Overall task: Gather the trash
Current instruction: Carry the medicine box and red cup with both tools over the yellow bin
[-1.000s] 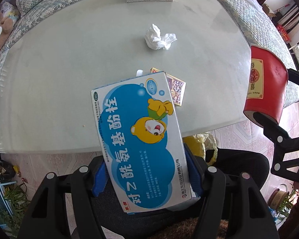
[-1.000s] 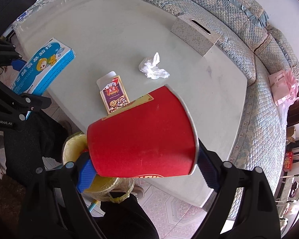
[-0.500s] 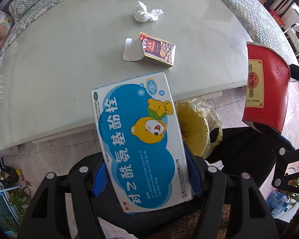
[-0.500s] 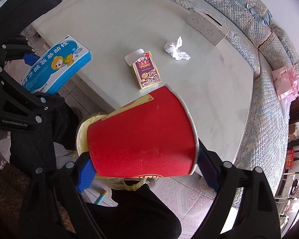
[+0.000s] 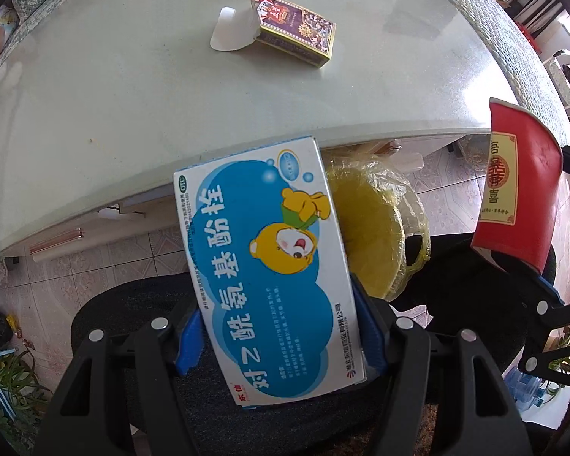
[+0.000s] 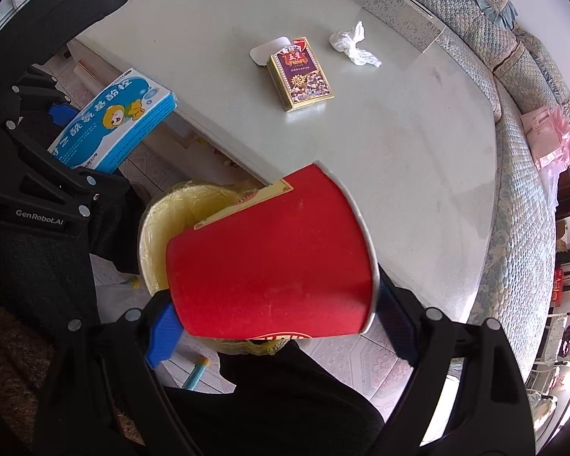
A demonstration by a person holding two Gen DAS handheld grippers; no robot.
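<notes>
My left gripper [image 5: 281,336] is shut on a blue-and-white medicine box [image 5: 266,266] with a cartoon bear, held above the floor just off the table's near edge. In the right wrist view the same box [image 6: 114,121] shows at the left. My right gripper [image 6: 273,315] is shut on a red paper cup [image 6: 269,262] lying on its side, directly over a bin lined with a yellow bag [image 6: 171,220]. The bin [image 5: 372,228] sits on the floor beside the box, with the cup [image 5: 516,193] to its right.
On the pale table [image 6: 418,152] lie a dark purple card box [image 6: 300,72] with a white flap and a crumpled white tissue [image 6: 351,45]. A tissue dispenser [image 6: 402,15] stands at the far edge. A patterned sofa [image 6: 520,174] curves round the table. A person's dark trousers [image 6: 285,399] lie below.
Both grippers have drawn back from over the table and sunk toward the floor. The yellow-lined bin has come into view under the cup and beside the medicine box.
</notes>
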